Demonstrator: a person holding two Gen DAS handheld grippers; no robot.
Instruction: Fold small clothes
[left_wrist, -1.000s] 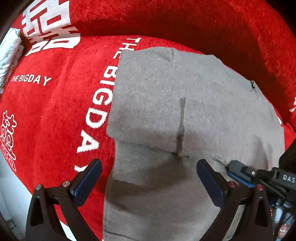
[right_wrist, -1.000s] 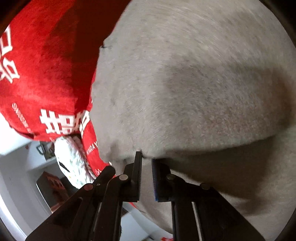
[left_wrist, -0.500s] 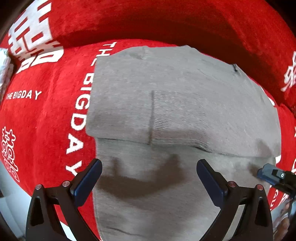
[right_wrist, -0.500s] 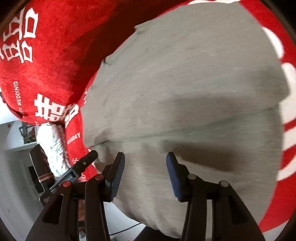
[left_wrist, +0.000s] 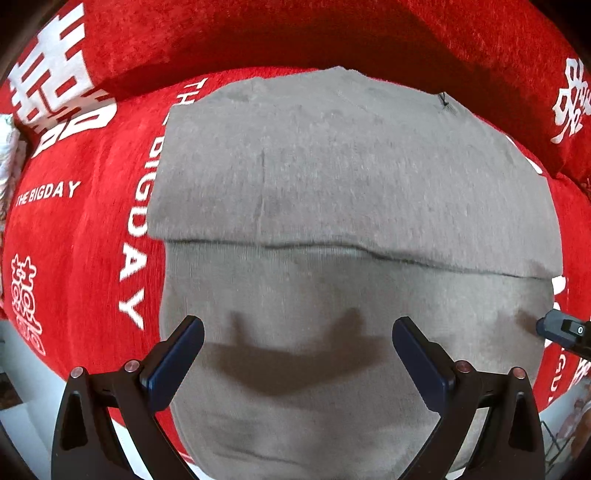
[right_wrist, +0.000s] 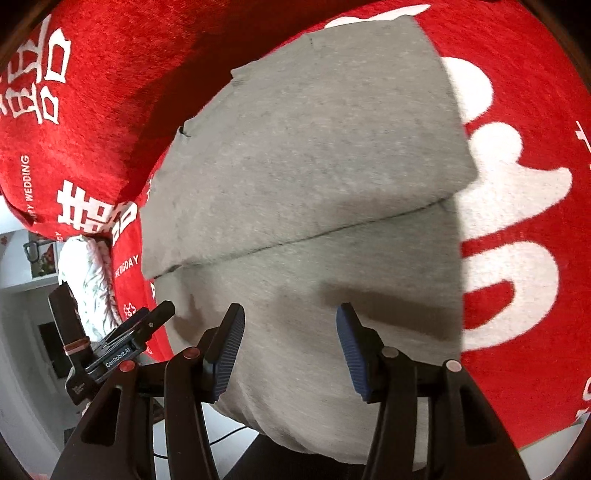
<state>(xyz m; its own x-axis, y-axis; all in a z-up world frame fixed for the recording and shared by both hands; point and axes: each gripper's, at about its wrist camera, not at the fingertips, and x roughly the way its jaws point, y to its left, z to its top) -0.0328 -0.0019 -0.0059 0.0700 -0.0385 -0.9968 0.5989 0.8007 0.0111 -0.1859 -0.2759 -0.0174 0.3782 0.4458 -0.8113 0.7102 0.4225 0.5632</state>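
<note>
A grey knit garment (left_wrist: 343, 177) lies on the red sofa seat, its far part folded over so a fold edge runs across the middle; its near part hangs over the seat's front edge. It also shows in the right wrist view (right_wrist: 317, 155). My left gripper (left_wrist: 297, 350) is open and empty above the garment's near part. My right gripper (right_wrist: 290, 339) is open and empty above the same near part. The right gripper's tip shows at the right edge of the left wrist view (left_wrist: 565, 330); the left gripper shows at the left of the right wrist view (right_wrist: 122, 350).
The red sofa cover (left_wrist: 74, 229) carries white lettering, and the red backrest (left_wrist: 295, 33) rises behind the garment. A white patterned cushion (right_wrist: 86, 280) lies at the sofa's left end. Pale floor (right_wrist: 22, 369) lies below the seat's front edge.
My right gripper has let go of the garment's edge and opened. The far part now lies folded flat. Both grippers have drawn back toward the near edge.
</note>
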